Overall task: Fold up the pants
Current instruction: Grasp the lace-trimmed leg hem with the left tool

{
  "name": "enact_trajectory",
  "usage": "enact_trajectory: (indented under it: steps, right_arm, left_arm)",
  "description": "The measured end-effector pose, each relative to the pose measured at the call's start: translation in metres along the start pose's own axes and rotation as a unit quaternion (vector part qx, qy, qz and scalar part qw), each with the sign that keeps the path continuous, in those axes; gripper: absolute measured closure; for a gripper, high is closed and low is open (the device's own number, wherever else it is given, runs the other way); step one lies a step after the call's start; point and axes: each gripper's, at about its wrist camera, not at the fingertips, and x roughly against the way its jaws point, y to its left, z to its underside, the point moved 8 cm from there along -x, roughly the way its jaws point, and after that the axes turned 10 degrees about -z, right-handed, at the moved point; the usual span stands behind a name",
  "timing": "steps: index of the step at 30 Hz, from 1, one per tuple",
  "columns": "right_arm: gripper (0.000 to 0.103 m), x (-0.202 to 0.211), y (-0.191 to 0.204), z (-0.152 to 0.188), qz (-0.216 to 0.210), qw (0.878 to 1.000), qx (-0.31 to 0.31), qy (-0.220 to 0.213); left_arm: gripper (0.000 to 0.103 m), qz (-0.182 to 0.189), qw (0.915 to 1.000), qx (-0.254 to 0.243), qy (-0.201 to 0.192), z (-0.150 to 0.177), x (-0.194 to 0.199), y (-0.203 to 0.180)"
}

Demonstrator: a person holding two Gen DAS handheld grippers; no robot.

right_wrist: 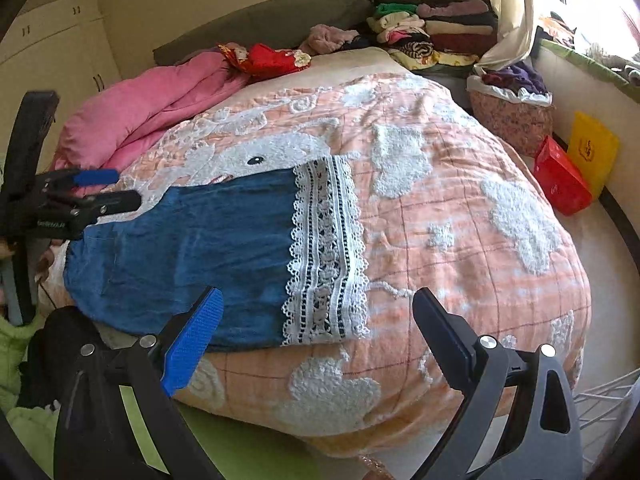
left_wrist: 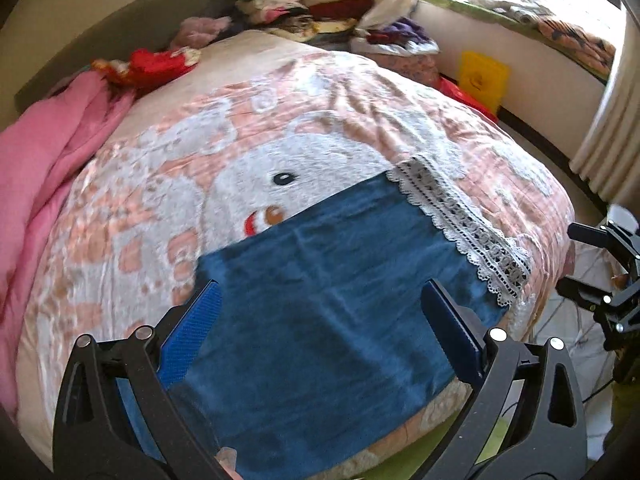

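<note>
The peach quilted bedspread with white fleecy animals point(right_wrist: 460, 216) lies bare right of the blue lace-hemmed pants point(right_wrist: 200, 248); a crumpled pink duvet point(right_wrist: 152, 108) and seemingly 2 stacks of folded clothes point(right_wrist: 436, 28) crowd its far side.

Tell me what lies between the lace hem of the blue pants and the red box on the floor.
In the right wrist view, only the peach quilt with white fluffy patches lies between the lace hem of the blue pants and the red box.

Holding the left black hand-held gripper with blue finger pads point(left_wrist: 320, 300) out in front, jaws spread wide, gripping nothing. Keeping the right black hand-held gripper with blue finger pads point(right_wrist: 318, 302) alongside at a similar height, jaws likewise gaping apart, nothing between the fingers.
</note>
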Motion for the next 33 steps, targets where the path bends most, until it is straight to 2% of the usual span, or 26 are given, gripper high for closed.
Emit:
enact_trajectory:
  steps: [4, 7, 18, 29, 31, 33]
  right_arm:
    - [0.008, -0.008, -0.004, 0.008, -0.003, 1.000, -0.009, 0.011]
    - [0.008, -0.016, -0.009, 0.015, -0.005, 1.000, -0.021, 0.020]
    - [0.008, -0.044, -0.015, 0.031, -0.043, 0.997, -0.060, 0.035]
    - [0.009, -0.065, -0.019, 0.030, -0.054, 0.996, -0.069, 0.035]
    - [0.015, -0.067, -0.021, 0.028, -0.059, 0.995, -0.074, 0.027]
    - [0.031, -0.068, -0.022, 0.025, -0.071, 0.994, -0.082, 0.021]
  left_arm:
    - [0.010, 0.017, 0.9993, -0.032, -0.005, -0.014, -0.015, -0.020]
    - [0.010, 0.034, 0.9989, -0.031, 0.005, -0.023, -0.033, -0.028]
    - [0.010, 0.052, 0.9972, -0.054, 0.007, -0.044, -0.091, -0.042]
    - [0.010, 0.074, 0.9948, -0.069, 0.011, -0.061, -0.123, -0.058]
    - [0.010, 0.083, 0.9936, -0.074, 0.016, -0.061, -0.131, -0.063]
    - [0.013, 0.092, 0.9926, -0.075, 0.025, -0.060, -0.140, -0.067]
